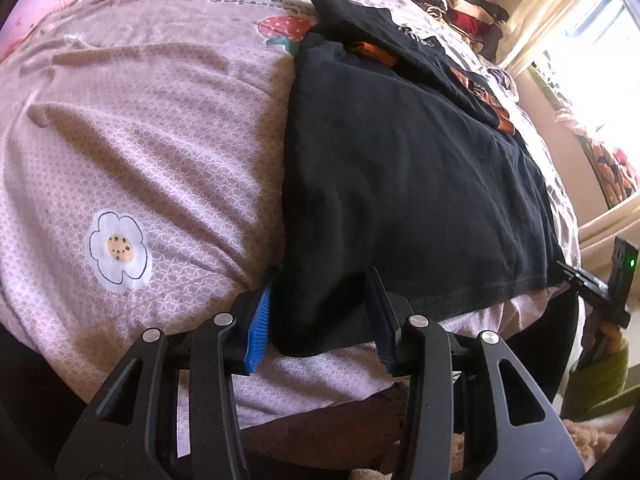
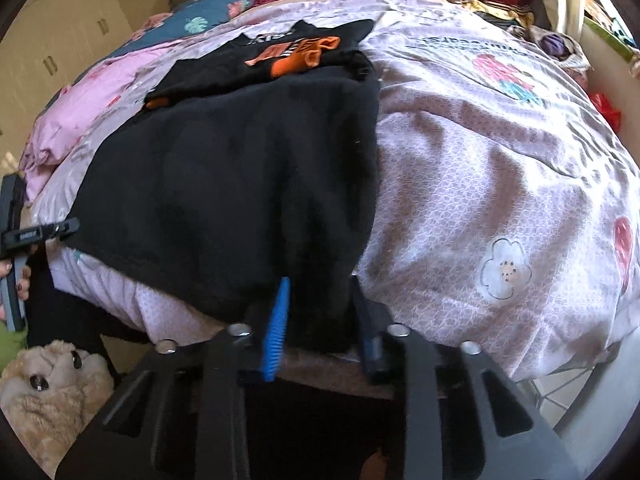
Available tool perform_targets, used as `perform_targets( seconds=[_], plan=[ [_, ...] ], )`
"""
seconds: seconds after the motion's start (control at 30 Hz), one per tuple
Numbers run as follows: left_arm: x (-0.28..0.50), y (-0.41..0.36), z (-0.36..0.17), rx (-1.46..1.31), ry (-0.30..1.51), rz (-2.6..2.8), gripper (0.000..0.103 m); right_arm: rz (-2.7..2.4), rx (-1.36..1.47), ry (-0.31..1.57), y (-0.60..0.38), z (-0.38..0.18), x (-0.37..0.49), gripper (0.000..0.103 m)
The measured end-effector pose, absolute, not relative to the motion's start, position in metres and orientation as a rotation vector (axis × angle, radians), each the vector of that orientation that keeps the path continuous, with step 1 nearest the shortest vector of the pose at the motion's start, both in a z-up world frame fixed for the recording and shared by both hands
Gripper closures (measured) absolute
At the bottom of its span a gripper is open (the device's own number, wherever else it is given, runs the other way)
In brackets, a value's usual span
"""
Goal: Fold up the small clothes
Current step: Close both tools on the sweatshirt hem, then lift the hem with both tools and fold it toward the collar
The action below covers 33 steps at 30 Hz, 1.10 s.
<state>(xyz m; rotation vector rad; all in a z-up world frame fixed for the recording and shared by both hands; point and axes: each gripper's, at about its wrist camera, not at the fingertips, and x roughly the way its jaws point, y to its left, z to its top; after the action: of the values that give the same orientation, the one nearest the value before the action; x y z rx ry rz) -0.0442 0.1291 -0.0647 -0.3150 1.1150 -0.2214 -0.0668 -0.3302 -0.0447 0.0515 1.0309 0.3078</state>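
Jaws open; black shirt (image 1: 400,184) hem corners between both.

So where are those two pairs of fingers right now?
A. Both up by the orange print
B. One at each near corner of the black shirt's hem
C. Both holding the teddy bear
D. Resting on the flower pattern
B: the left gripper straddles one near corner of the black shirt, the right gripper the other, with hem cloth between each pair of fingers.

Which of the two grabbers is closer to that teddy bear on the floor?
Right. The right gripper sits at the shirt's hem, just above the teddy bear; the left gripper is further along.
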Motion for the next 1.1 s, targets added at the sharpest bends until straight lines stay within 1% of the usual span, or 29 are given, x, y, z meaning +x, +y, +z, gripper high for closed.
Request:
perform_targets(
  seconds=[0.1,0.17,0.27,0.33,0.4,0.43,0.8,1.1],
  plan=[
    [-0.043,0.130,-0.065,-0.327,1.118,-0.221,0.068,0.341,0.063,0.997,-0.333,-0.037,-0.071,0.093],
    [-0.043,0.130,-0.066,-0.328,1.120,-0.216,0.069,0.362,0.077,0.972,-0.335,-0.029,-0.074,0.094],
    [-0.042,0.131,-0.065,-0.338,1.123,-0.210,0.076,0.395,0.099,0.926,-0.335,-0.016,-0.075,0.094],
    [-0.041,0.130,-0.064,-0.338,1.120,-0.210,0.089,0.410,0.108,0.893,-0.334,-0.008,-0.076,0.094],
    [-0.042,0.130,-0.061,-0.341,1.111,-0.216,0.097,0.413,0.111,0.877,-0.333,-0.003,-0.074,0.094],
    [-0.042,0.130,-0.059,-0.341,1.106,-0.219,0.098,0.411,0.115,0.865,-0.333,-0.001,-0.073,0.094],
    [-0.044,0.143,-0.002,-0.389,0.931,-0.258,0.100,0.356,0.188,0.760,-0.350,0.020,-0.067,0.095],
    [-0.023,0.150,0.035,-0.437,0.804,-0.243,0.100,0.316,0.216,0.676,-0.354,0.043,-0.053,0.095]
  ],
)
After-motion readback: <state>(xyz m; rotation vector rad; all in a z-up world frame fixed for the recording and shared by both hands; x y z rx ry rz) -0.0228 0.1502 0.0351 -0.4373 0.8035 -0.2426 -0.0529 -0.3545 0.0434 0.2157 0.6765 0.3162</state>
